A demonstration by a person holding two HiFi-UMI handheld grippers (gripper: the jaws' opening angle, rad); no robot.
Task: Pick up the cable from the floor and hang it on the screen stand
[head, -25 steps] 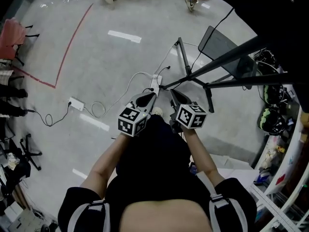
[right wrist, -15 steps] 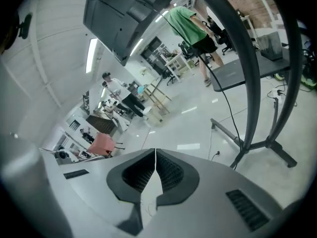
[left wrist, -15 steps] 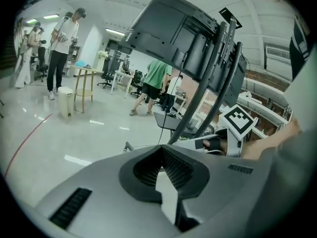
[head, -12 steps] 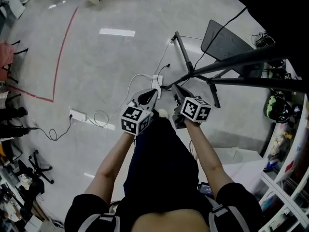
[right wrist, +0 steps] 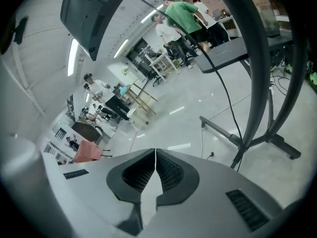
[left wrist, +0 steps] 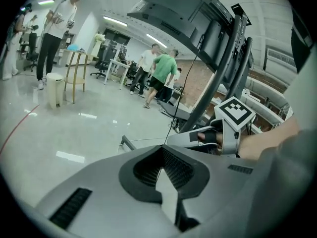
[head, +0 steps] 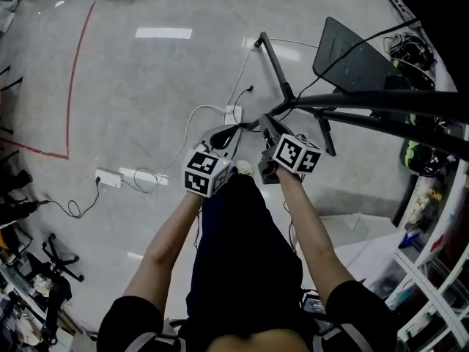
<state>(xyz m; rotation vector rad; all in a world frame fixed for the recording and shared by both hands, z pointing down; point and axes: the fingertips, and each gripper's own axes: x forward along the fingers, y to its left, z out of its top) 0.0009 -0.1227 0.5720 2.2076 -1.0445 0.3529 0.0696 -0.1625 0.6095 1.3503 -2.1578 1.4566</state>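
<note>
Left gripper (left wrist: pixel 162 148) and right gripper (right wrist: pixel 155 151): fingers pressed together, empty. Head view shows cable (head: pixel 187 127) snaking left-right along floor (head: pixel 146 79). Gripper views catch the screen (right wrist: pixel 89 14) overhead.

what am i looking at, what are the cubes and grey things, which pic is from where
A person holds a two-jaw gripper in each hand: the left gripper and the right gripper. The patterned cubes are part of them. The top-down picture comes from a camera on the person's head; the other two come from cameras riding on each gripper, looking along its grey jaws. On the floor lie a white cable and a power strip, beside the black screen stand. Both pairs of jaws are closed. A thin dark cable reaches the left tips; whether it is pinched I cannot tell.
</note>
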